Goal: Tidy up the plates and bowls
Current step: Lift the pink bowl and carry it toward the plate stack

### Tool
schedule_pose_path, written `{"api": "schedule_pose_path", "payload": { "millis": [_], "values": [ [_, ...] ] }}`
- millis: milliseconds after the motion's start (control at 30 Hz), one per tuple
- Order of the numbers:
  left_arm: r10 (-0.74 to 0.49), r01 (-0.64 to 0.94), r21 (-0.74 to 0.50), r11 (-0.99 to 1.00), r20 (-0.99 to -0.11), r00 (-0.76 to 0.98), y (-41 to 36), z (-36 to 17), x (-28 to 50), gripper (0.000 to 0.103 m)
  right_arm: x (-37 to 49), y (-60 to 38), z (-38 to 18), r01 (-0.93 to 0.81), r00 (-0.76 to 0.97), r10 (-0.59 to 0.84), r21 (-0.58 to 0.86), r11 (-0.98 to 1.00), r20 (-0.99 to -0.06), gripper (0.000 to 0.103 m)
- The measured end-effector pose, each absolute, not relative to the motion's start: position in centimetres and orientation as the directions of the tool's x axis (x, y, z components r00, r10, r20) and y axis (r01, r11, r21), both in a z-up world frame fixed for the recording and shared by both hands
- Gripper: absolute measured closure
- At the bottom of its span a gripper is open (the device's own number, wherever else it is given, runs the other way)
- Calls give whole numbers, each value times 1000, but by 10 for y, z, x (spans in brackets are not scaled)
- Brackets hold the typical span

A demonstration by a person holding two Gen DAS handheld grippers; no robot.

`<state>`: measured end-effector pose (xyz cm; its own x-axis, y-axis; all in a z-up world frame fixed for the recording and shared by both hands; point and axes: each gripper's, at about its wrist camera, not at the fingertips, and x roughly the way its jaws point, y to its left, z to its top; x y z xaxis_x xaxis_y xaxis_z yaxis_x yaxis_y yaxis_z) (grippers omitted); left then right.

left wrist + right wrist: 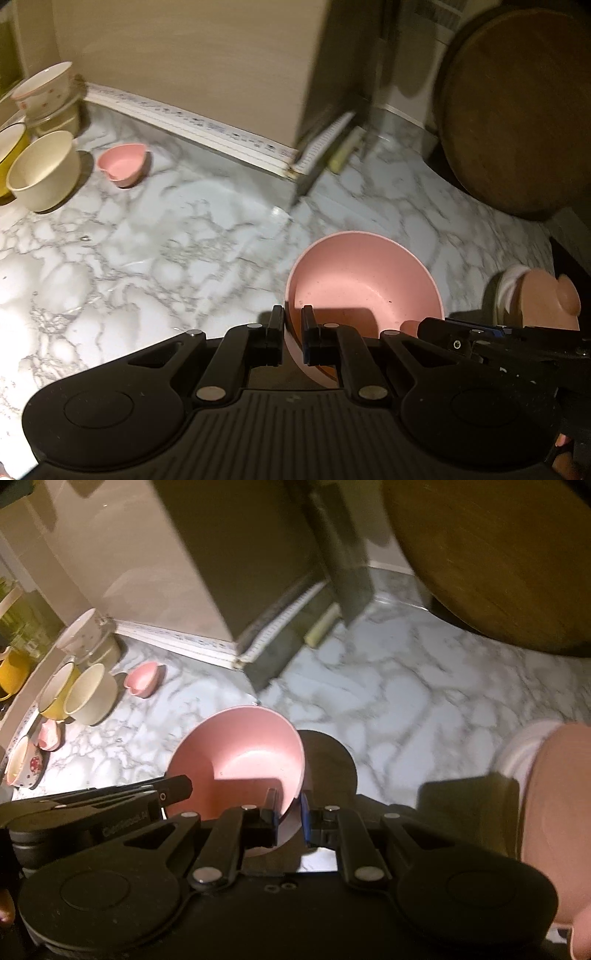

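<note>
Both black grippers — left gripper, right gripper — pinch the smooth round pink bowl's rim.

A: How many pink dishes?
B: 1 large pink bowl and 2 small pink heart-shaped dishes.
A: Other bowls?
B: 1 cream bowl, 1 yellow bowl, 2 patterned white bowls. Also 1 round wooden board.
</note>
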<state>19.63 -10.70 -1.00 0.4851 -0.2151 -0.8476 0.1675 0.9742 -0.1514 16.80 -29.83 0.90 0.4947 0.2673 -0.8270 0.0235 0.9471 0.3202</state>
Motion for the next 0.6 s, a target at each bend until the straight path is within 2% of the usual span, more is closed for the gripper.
{"api": "schedule_pose_path", "payload": {
  "millis": [600],
  "values": [
    [-250,286,-129,949,-861,443,-143,-36,175,94,130,-328,-20,155,477,208,314,937,-854,92]
  ]
}}
